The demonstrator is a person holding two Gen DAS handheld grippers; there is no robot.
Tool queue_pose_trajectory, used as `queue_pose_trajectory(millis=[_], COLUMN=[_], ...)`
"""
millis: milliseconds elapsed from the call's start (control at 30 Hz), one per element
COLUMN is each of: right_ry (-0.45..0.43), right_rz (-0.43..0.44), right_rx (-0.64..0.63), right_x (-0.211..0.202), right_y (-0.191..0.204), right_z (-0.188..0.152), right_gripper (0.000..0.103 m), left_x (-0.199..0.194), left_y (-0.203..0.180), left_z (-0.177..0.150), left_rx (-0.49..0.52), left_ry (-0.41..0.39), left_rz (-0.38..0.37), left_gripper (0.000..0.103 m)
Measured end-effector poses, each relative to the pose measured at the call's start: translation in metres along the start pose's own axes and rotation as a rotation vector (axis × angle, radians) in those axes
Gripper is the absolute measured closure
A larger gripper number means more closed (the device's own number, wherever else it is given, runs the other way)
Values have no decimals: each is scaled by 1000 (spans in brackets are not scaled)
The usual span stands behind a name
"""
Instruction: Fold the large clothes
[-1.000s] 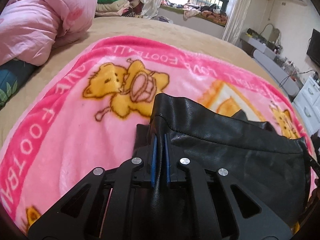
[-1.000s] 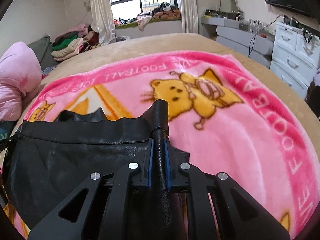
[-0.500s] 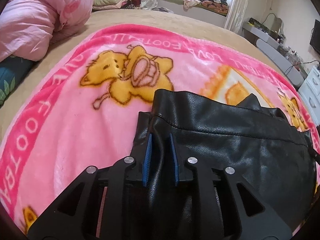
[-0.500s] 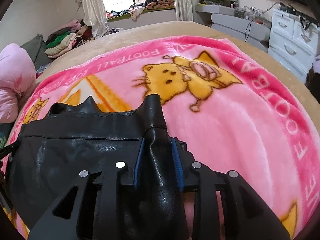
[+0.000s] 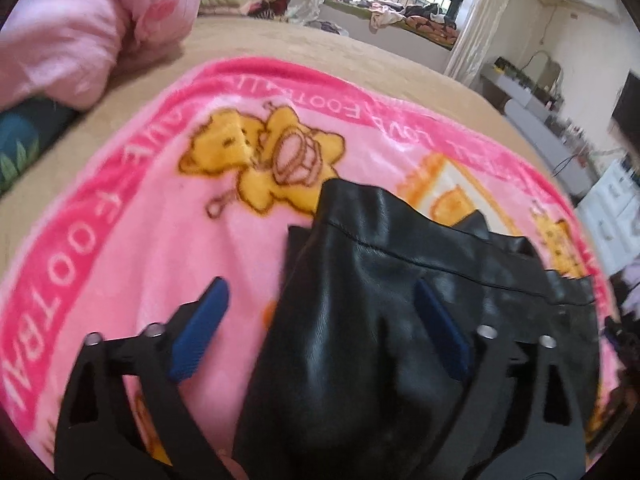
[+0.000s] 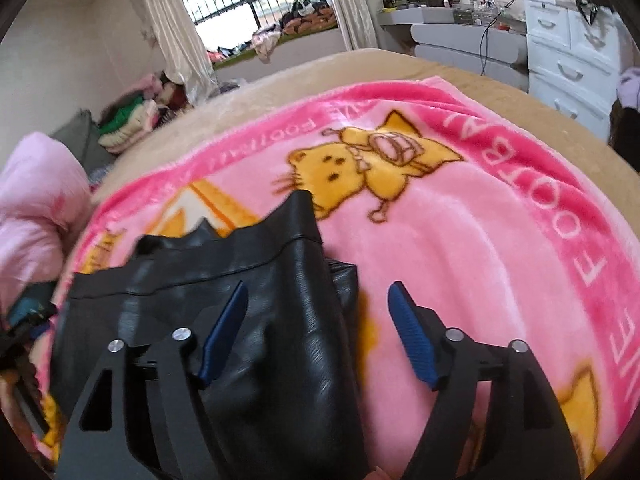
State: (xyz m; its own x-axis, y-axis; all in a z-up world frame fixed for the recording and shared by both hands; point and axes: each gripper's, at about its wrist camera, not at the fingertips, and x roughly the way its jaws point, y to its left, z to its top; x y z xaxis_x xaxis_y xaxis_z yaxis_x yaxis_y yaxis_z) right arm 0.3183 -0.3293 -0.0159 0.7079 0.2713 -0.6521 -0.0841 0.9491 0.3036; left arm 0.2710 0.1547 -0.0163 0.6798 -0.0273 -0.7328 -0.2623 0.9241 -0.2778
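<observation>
As both grips let go within the last half second, we had the left gripper (image 5: 320, 320) and right gripper (image 6: 318, 320) spread wide | black leather garment (image 5: 360, 340) lay released on the pink blanket (image 5: 140, 240) | fold judged laid; next fold pending.

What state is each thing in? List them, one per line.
Left gripper: open, straddling the garment's edge.
Right gripper: open, straddling the other edge.
Black garment: folded, released, lying on the blanket.
Blanket: spread flat.
</observation>
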Motion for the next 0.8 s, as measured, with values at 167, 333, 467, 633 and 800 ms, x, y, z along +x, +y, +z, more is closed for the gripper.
queue_pose_trajectory(millis=[167,333,467,633,800], right_ry=[74,134,188,179,171], right_rz=[104,95,144,161,104], right_rx=[49,41,68,64,45], right_x=[-6,-2,8,1,-12], right_y=[-5,-8,-13,-11,-6], right_z=[-16,-26,-41,-45,-54], right_gripper=[18,31,55,69,70], left_x=[3,15,17,6,-9], left_y=[11,12,3,-1,-5], left_z=[-18,-40,-52,-57,-65], left_rx=[-67,-99,-59,-44,-8], left_ry=[79,189,200,196,192], left_rz=[-60,-105,-77,-102,-91], left_gripper=[12,12,25,39,42])
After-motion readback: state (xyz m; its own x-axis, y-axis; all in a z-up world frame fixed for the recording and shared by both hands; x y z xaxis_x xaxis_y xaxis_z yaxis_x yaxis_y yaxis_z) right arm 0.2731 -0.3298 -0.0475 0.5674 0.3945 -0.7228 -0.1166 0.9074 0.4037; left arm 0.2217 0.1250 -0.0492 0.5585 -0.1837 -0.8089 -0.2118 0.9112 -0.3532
